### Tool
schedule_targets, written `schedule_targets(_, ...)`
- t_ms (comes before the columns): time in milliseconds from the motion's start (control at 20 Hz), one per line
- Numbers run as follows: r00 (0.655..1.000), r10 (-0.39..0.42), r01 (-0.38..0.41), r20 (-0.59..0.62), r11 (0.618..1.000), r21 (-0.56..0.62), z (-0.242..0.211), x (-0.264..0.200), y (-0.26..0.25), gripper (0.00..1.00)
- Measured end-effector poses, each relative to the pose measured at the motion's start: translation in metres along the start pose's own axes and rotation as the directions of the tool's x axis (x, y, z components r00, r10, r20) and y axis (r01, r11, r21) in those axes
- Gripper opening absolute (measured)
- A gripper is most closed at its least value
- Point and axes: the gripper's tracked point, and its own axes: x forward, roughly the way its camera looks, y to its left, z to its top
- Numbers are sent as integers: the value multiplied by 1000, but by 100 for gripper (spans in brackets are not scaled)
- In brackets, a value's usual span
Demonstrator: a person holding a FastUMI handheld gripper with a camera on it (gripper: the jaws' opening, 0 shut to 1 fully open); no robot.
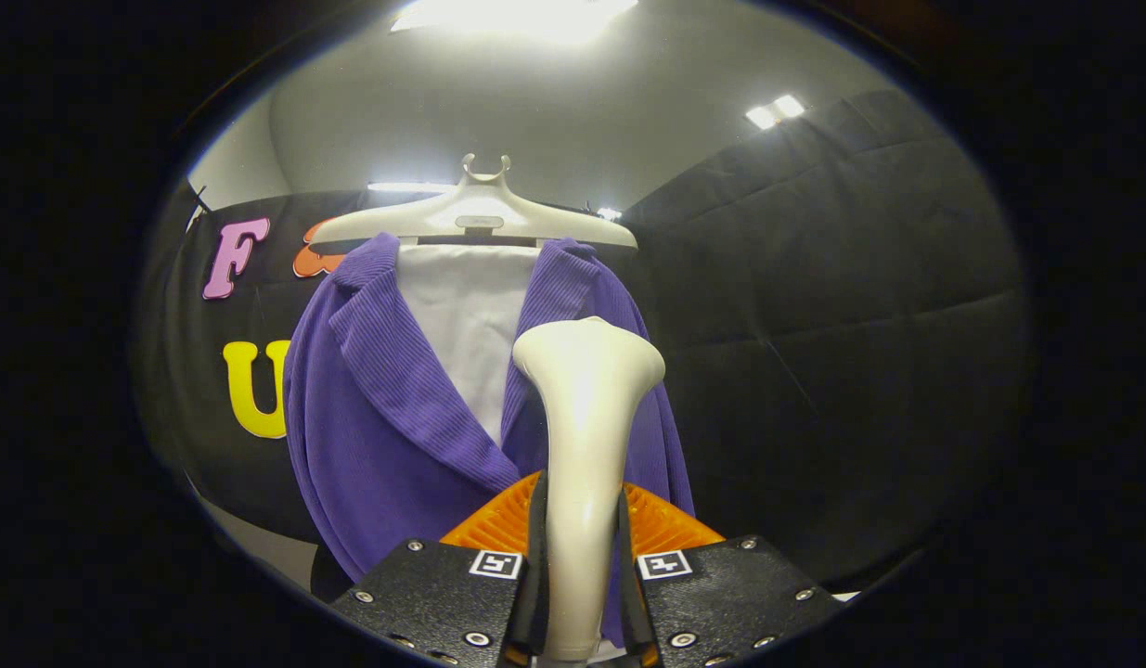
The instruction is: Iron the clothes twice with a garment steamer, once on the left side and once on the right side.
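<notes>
from my end i can't read a single word, number or brand name here. the closest things to print are two square coded tags, one (495,563) on each finger body of the gripper (582,508), whose fingers press from both sides on the handle of the garment steamer (586,390). they carry block patterns, no letters or digits. the hanger (387,223) above the clothes has a small pale plate (480,223) at its middle that may bear writing, but it's too blurred for me to make out. the steamer itself shows me no marking.
</notes>
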Motion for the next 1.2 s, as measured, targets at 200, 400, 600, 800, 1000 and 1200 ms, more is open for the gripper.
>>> schedule_targets(200,998,4,-5,-59,1000,-2,-36,-8,-2,31)
schedule_targets(400,994,0,0,-111,1000,5,-68,-15,-8,31)
schedule_targets(600,988,-6,7,-156,1000,4,-98,-23,-16,31)
schedule_targets(800,981,-14,17,-192,1000,16,-123,-28,-23,31)
schedule_targets(1000,971,-7,9,-240,1000,6,-155,-41,-29,31)
schedule_targets(1200,958,1,-1,-287,1000,1,-185,-49,-30,31)
